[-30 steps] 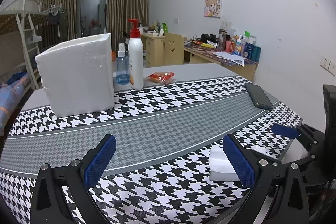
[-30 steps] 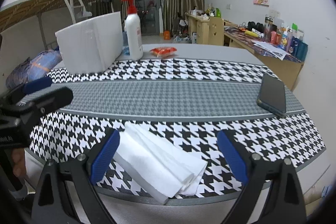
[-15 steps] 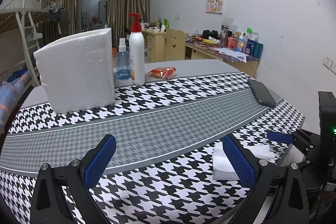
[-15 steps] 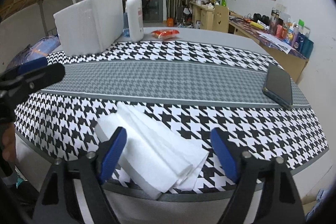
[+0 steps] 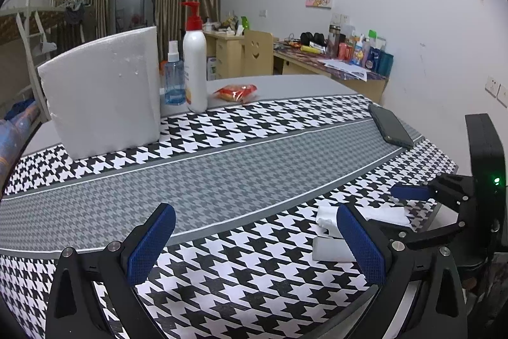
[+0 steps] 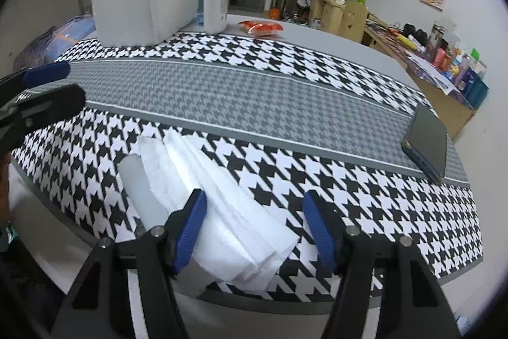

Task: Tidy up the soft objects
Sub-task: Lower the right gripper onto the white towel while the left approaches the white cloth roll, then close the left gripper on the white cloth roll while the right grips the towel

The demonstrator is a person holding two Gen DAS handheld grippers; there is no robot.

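Narrowing on the right: the right gripper (image 6: 254, 227) sits lower and nearer the bench (image 6: 254, 97) than a second ago, and its fingers (image 6: 190, 224) are closing, now well inside their earlier spread. The tissue stack (image 6: 222, 212) lies at the near bench edge, its near end between the two blue pads. Left pad is at or on the stack's side; right pad still shows a gap of bare cloth beside it. No squeeze visible yet, so not a grip.

Bench itself unchanged: foam block (image 5: 101, 97), pump bottle (image 5: 195, 59), spray bottle (image 5: 174, 78), red packet (image 5: 236, 91) and phone (image 5: 392, 127) all where they were.

Left gripper (image 5: 254, 247) barely shifted. Fingers wide apart, nothing between them, hovering over the check cloth to the left of the stack.

Small clear roll or tube (image 6: 143, 189) lies along the stack's left side, touching it; cannot tell what it is.

Judgement: pick-up of the tissues is starting. The stack is loose and layered, so top sheets may slide or fan if the pinch catches only some of them. Edge overhang also makes a slip off the bench possible.
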